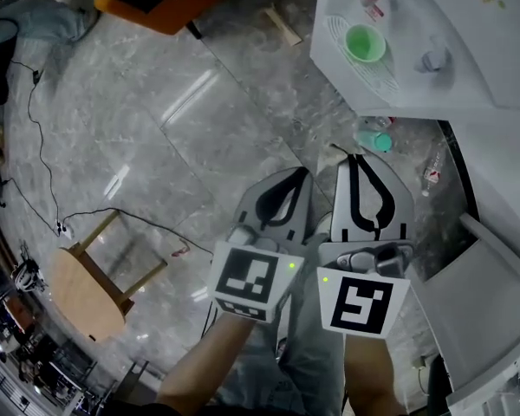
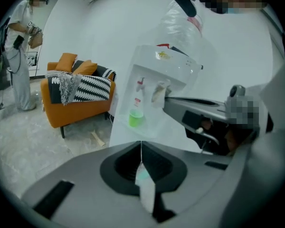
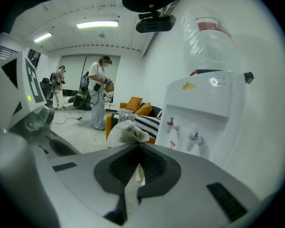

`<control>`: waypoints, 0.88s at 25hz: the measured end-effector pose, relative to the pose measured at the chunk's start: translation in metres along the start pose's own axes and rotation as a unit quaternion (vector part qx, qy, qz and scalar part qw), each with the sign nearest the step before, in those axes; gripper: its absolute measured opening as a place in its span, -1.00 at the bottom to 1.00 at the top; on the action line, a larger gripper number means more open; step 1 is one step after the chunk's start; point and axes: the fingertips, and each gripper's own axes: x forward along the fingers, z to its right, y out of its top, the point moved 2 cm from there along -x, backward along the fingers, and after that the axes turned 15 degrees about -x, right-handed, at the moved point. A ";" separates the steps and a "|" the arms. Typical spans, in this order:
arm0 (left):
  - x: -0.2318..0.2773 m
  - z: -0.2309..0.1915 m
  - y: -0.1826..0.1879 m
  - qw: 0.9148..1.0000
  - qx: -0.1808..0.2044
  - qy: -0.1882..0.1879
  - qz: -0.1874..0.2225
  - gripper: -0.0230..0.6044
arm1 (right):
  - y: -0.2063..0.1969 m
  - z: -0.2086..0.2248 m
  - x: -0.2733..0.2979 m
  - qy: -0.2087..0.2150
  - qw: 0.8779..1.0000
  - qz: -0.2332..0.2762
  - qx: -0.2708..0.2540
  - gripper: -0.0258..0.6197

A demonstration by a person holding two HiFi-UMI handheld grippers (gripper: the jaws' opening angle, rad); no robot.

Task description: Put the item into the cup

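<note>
A green cup stands on the drip tray of a white water dispenser, under its taps. My left gripper is shut on a small white and teal paper packet that sits back between its jaws. My right gripper is shut on a crumpled whitish bag that sticks out past its tips. Both grippers are side by side, short of the dispenser. A teal object shows just beyond the right tips; I cannot tell whether it is held.
An orange sofa stands at the far left, and a wooden stool and a black cable are on the grey floor. A plastic bottle lies by the dispenser's foot. People stand further off.
</note>
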 end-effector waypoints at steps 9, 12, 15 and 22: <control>0.004 -0.019 -0.002 0.999 -0.042 0.020 -0.008 -0.88 | -0.021 0.017 0.048 -0.026 1.000 -0.008 -0.013 -0.89; 0.000 -0.030 -0.002 0.999 -0.033 0.026 -0.013 -0.88 | -0.026 0.019 0.064 -0.029 0.999 -0.020 -0.026 -0.89; 0.000 -0.034 -0.003 0.999 -0.030 0.031 -0.016 -0.88 | -0.041 0.019 0.082 -0.030 0.998 -0.046 -0.028 -0.89; 0.005 -0.036 -0.010 0.999 -0.022 0.022 -0.031 -0.88 | -0.076 0.044 0.114 -0.064 0.995 -0.072 0.013 -0.89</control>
